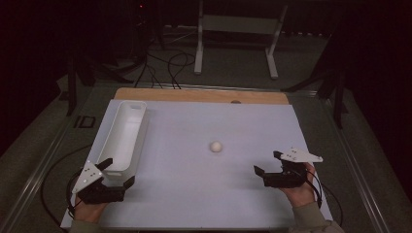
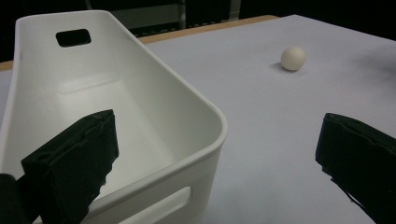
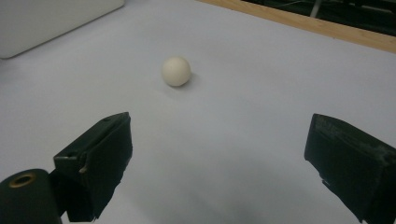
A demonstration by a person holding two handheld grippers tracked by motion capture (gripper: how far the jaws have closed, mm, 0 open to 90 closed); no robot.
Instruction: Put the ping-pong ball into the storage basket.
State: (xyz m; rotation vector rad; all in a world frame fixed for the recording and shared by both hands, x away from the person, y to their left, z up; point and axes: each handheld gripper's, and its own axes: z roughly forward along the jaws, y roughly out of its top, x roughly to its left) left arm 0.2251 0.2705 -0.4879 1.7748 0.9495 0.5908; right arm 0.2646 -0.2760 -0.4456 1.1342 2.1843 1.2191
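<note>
Standing at the near edge, the left claw (image 1: 118, 173) gapes wide at the white tub's (image 1: 122, 132) near corner, and the right claw (image 1: 265, 163) spreads wide, holding nothing. Farther out, a pale ball (image 1: 216, 146) rests alone mid-counter (image 1: 194, 194), well apart from both.

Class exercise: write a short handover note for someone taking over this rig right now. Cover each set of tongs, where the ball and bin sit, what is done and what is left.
Left tongs: open, holding nothing, at the near end of the bin; one jaw stands over its rim.
Right tongs: open, holding nothing, aimed at the ball but apart from it.
Ball: lies free on the white sheet, mid-table, right of the bin.
Bin: long, white, nothing visible in it, along the sheet's left edge.
Done: nothing yet.
Left: probably grasp the ball with the right tongs and drop it in the bin.
</note>
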